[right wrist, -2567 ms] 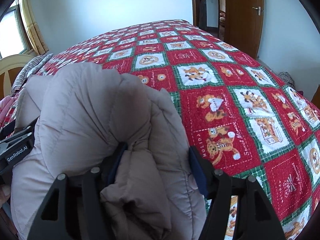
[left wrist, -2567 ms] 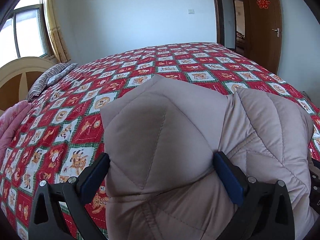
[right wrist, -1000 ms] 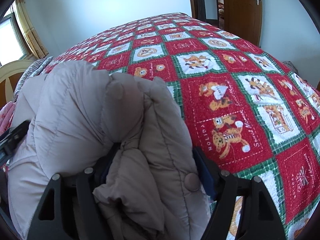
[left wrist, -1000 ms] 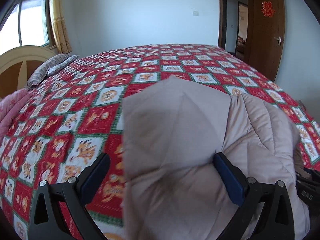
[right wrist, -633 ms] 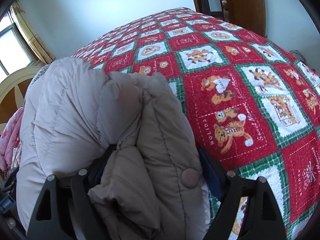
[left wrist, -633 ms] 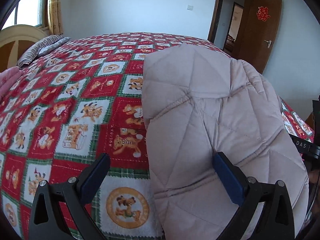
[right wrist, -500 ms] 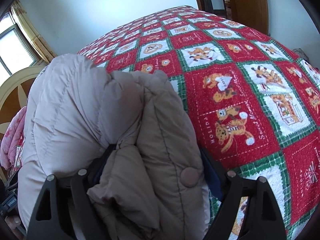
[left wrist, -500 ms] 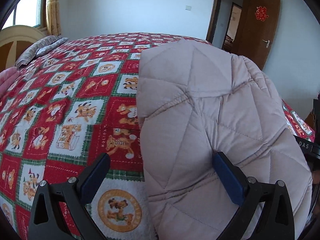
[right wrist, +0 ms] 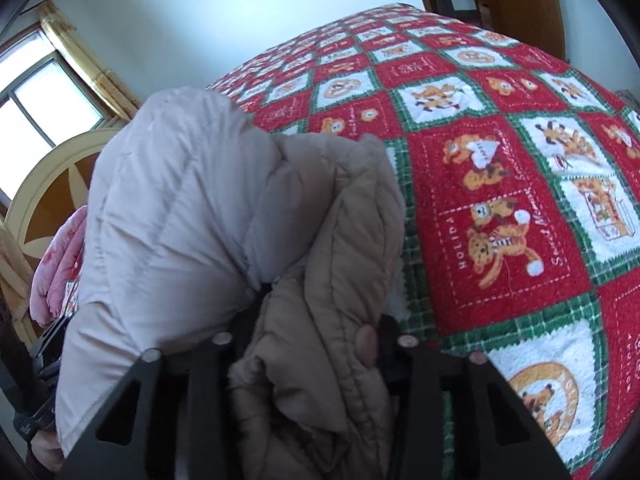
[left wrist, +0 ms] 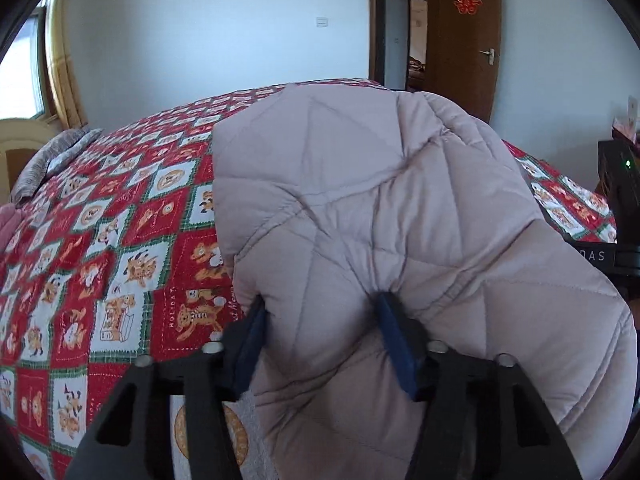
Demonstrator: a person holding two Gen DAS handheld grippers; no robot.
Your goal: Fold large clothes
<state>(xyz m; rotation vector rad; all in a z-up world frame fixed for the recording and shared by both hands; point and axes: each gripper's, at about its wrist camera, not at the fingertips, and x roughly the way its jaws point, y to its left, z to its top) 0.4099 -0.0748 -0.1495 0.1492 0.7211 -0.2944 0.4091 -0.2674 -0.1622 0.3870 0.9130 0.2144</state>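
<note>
A beige quilted puffer jacket [left wrist: 380, 208] is bunched up and held above the near edge of the bed. My left gripper [left wrist: 320, 320] is shut on a thick fold of it, the blue pads pressed into the fabric. In the right wrist view the jacket [right wrist: 180, 220] fills the left half. My right gripper [right wrist: 320, 320] is shut on another bunched fold with a snap button [right wrist: 366, 344]. The right gripper's fingertips are hidden by the cloth.
The bed has a red, green and white holiday quilt [left wrist: 120, 232] [right wrist: 520, 160]. A striped pillow [left wrist: 52, 156] and a pink blanket [right wrist: 60, 260] lie at the left by the headboard [right wrist: 52, 184]. A brown door [left wrist: 464, 40] stands open at the back right.
Both grippers have closed in on the jacket, their fingers now much nearer together than before. The jacket has risen and swung right over the bed.
</note>
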